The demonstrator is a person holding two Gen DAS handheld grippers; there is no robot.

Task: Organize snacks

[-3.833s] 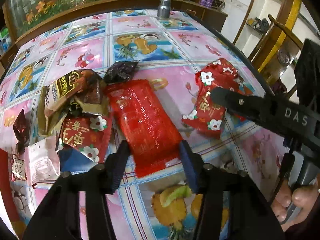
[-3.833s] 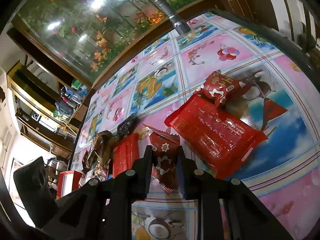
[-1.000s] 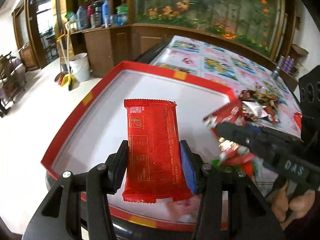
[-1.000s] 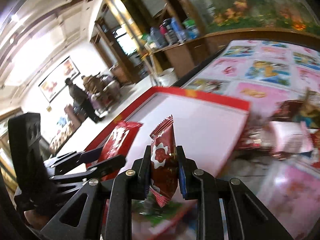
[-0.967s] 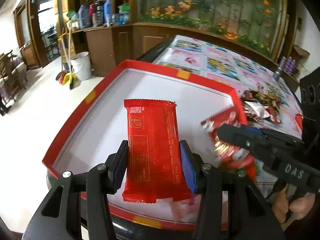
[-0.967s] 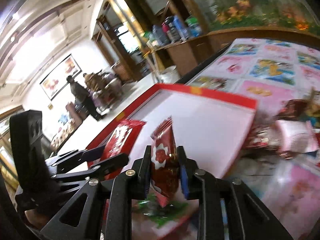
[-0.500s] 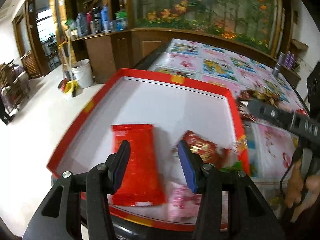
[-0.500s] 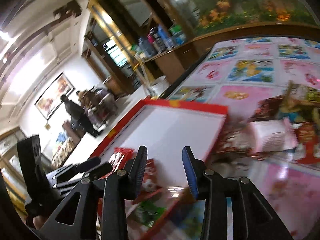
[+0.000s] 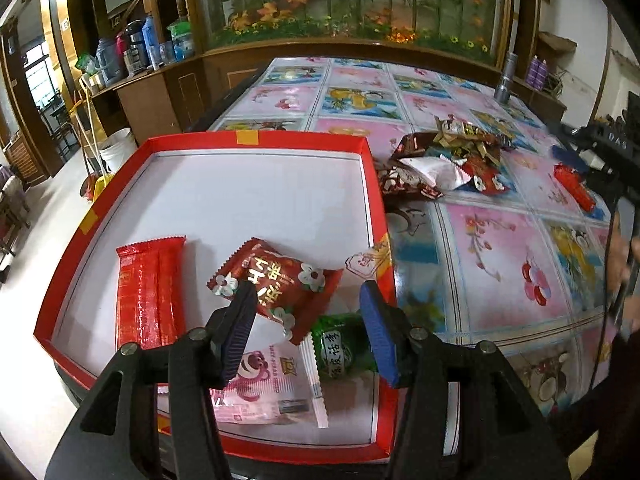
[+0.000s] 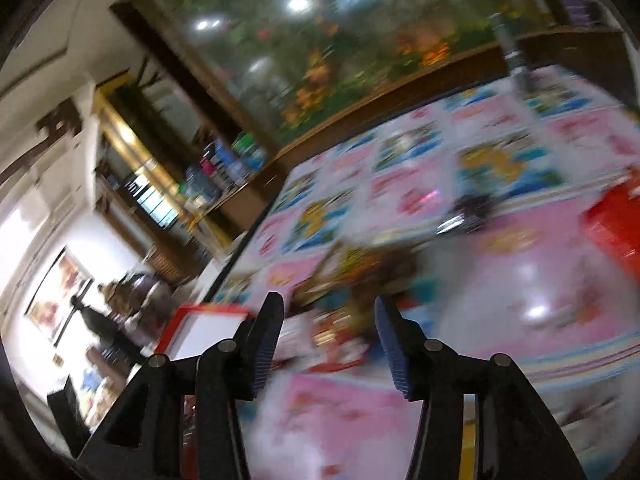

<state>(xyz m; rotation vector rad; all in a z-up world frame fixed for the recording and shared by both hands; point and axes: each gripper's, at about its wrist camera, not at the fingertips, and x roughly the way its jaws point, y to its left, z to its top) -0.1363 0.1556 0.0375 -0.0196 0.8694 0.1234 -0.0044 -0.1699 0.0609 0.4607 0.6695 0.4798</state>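
Observation:
A red-rimmed white tray (image 9: 256, 138) holds a long red snack pack (image 9: 148, 288), a red flowered packet (image 9: 280, 276), a green packet (image 9: 340, 346) and a pink bear packet (image 9: 264, 384). My left gripper (image 9: 308, 320) is open and empty above the tray's near edge. A pile of loose snacks (image 9: 448, 156) lies on the table right of the tray, with a red pack (image 9: 574, 186) farther right. My right gripper (image 10: 328, 332) is open and empty over the blurred pile (image 10: 360, 272); it shows at the far right of the left wrist view (image 9: 600, 140).
The table has a pink patterned cloth (image 9: 500, 248). A metal flashlight (image 9: 505, 78) stands at its far edge. The tray corner (image 10: 208, 320) shows at lower left of the right wrist view. A large red pack (image 10: 616, 224) lies right. The table's left edge drops to the floor.
Both grippers opened and let go of their packs, which now lie in the tray. The right gripper swung away to the right toward the snack pile. The left gripper drew back a little.

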